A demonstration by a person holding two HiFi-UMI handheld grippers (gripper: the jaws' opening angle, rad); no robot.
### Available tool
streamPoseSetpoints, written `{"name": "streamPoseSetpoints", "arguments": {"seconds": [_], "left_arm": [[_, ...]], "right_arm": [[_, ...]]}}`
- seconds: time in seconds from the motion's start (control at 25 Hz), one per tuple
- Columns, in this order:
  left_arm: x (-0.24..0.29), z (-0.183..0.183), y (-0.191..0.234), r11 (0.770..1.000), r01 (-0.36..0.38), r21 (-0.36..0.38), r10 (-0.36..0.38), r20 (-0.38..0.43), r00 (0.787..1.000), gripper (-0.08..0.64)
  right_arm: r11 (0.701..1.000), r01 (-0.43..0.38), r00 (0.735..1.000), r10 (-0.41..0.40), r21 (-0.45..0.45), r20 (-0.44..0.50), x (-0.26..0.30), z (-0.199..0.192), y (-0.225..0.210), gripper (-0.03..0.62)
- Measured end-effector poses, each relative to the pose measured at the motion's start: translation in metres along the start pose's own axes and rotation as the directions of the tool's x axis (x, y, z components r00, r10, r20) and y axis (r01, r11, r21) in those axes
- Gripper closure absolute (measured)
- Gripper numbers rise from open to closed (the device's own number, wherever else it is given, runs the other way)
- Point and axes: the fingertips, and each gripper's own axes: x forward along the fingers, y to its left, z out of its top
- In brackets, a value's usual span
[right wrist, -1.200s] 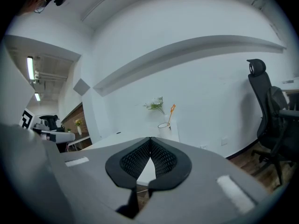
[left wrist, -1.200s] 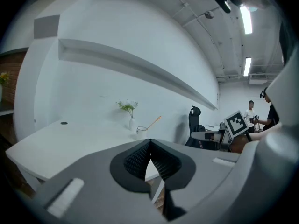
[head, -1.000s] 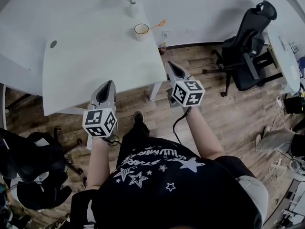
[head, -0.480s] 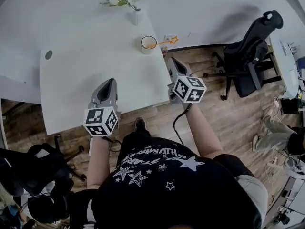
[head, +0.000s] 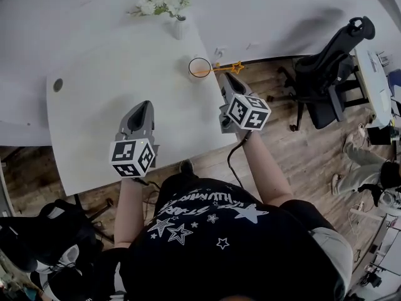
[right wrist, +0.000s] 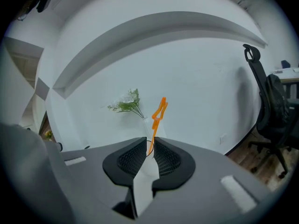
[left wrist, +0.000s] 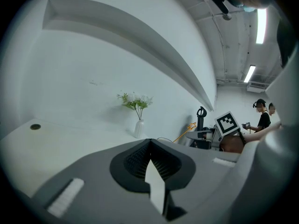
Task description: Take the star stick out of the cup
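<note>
At the near edge of a white desk, a person in a black T-shirt printed with white stars holds out a pair of tongs in each hand, bare forearms over a wood floor.

The left tongs hang over the desk's near middle, well apart from the task's things. Their own view shows the ribbed pads pressed together at the tip with nothing between them.

The right tongs reach past the desk's right edge and point toward the cup, which stands near that edge. Their jaws stand a narrow slit apart and grip nothing that can be seen.

The orange star stick rests in the cup, leaning out to the right so that its star end overhangs the desk edge, just beyond the right tongs' tip. In the right gripper view the stick lines up with the slit between the pads. Whether it has entered the gap or stands just beyond it cannot be told.

By these pictures the job is at the approach: the stick has yet to be clamped and lifted clear of the cup.

Farther back a white vase of flowers stands by the wall, and a black office chair sits off to the right.
</note>
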Motion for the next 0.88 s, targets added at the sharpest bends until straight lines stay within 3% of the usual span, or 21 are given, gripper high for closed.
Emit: {"name": "streamPoseSetpoints", "arguments": {"seconds": [0.36,0.52,0.88], "left_arm": [[0.03,-0.007,0.015,1.0,0.016,0.008,-0.016,-0.029,0.999,0.557],[0.034,-0.007,0.017,1.0,0.017,0.004,-0.017,-0.042,0.999,0.557],[0.018,-0.013,-0.002,1.0,0.003,0.013,-0.002,-0.041,0.999,0.557]], "right_arm": [[0.999,0.028,0.999,-0.028,0.02,0.026,0.029,0.002,-0.011,0.508],[1.0,-0.003,1.0,0.003,0.008,0.028,0.029,0.004,-0.005,0.549],[0.999,-0.053,0.995,0.054,-0.009,0.08,0.006,0.017,0.001,0.56]]}}
